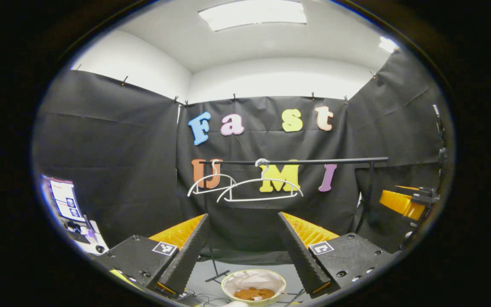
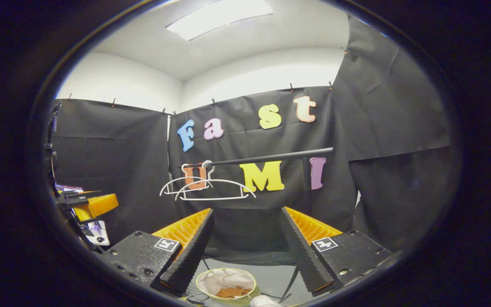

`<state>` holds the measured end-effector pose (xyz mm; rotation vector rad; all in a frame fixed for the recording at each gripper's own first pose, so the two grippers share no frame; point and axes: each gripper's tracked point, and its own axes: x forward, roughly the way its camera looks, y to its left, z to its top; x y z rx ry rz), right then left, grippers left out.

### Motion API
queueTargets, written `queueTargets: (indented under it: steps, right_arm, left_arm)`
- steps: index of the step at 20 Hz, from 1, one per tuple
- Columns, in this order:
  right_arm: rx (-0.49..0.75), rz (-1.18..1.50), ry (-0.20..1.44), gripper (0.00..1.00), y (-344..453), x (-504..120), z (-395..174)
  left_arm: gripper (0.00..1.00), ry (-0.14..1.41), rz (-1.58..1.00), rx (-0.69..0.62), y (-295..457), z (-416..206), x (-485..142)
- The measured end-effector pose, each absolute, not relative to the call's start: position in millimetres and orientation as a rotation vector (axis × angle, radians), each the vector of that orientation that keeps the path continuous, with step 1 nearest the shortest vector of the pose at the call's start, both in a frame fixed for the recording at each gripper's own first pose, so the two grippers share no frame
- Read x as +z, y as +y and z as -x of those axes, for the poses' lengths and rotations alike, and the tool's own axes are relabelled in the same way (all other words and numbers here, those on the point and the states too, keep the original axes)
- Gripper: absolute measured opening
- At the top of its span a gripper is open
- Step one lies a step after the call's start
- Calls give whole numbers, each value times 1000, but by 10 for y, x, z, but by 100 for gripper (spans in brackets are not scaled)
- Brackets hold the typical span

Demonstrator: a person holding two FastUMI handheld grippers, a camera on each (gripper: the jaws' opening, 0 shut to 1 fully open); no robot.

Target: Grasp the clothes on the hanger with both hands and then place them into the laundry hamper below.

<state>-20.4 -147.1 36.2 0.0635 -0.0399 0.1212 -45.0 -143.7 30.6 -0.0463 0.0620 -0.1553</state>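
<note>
Two bare white hangers (image 1: 245,187) hang side by side on a black rail (image 1: 296,161) in front of the back wall; the same hangers (image 2: 209,188) and rail (image 2: 271,157) appear in the right gripper view. Below on the floor sits a round pale-yellow laundry hamper (image 1: 253,286) holding white and brown clothes (image 1: 254,293), seen again as the hamper (image 2: 227,285) in the right gripper view. My left gripper (image 1: 243,221) is open, nothing between its fingers. My right gripper (image 2: 245,217) is open too, and empty. The right gripper (image 1: 407,200) shows at the far right of the left gripper view.
The rail's black upright post (image 1: 367,200) stands at the right. A screen and small items sit on a table (image 1: 68,204) at the left. Cables run over the floor beside the hamper. The left gripper (image 2: 88,204) appears at the left edge of the right gripper view.
</note>
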Motion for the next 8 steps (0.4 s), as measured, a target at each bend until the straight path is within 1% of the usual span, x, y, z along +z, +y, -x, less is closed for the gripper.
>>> queueTargets:
  steps: [4,8]
  right_arm:
    - [126,-48,-67,98,-1530,492,347]
    - [141,-28,-82,98,-1495,564,400]
  left_arm:
    - [100,42,21,-136,-1459,578,434]
    - [100,56,33,-133,-1485,651,395]
